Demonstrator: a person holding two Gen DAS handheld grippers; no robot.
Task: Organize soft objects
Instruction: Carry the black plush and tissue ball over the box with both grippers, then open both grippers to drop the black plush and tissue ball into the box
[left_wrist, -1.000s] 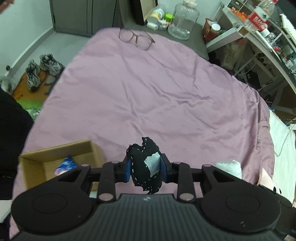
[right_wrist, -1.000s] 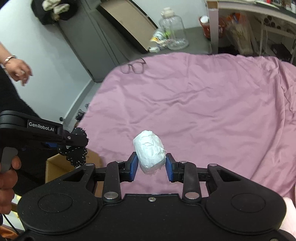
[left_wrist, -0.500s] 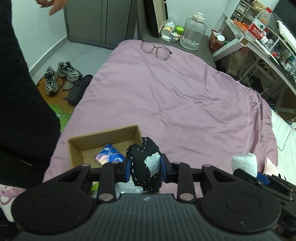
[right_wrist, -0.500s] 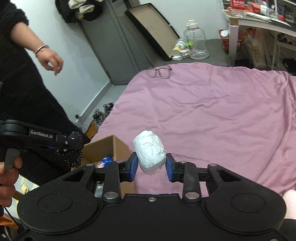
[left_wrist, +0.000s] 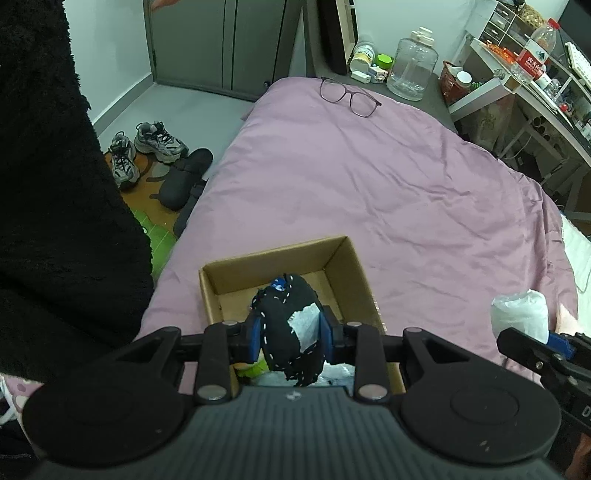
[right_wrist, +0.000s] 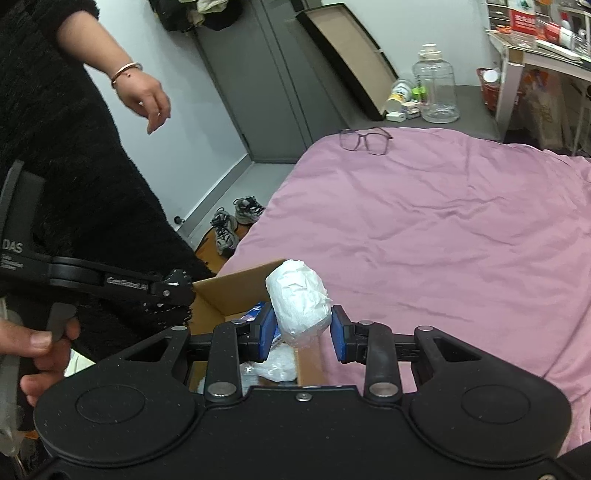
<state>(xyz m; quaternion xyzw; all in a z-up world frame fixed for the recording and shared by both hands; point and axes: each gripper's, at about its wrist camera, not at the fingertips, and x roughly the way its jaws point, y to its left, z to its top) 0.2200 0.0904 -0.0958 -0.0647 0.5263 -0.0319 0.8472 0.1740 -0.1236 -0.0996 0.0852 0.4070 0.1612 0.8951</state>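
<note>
Both wrist views look down closely, sharing the cardboard box (left_wrist: 343, 258) and bedspread (right_wrist: 443, 229).

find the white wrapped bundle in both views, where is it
Left wrist view: white wrapped soft bundle at the far right edge, held by the right tongs.
Right wrist view: same bundle at centre, pinched above the brown cardboard box.
Shared landmark: dark-framed glasses on the pink bedsheet.

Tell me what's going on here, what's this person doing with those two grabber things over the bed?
They're sorting soft bundles into a cardboard box on the pink bedspread. The left gripper clamps a black bundle with white stitching, held over the open box. The right gripper holds a white wrapped bundle near the box's edge. A few items already lie inside. Neither bundle is released yet.
</note>
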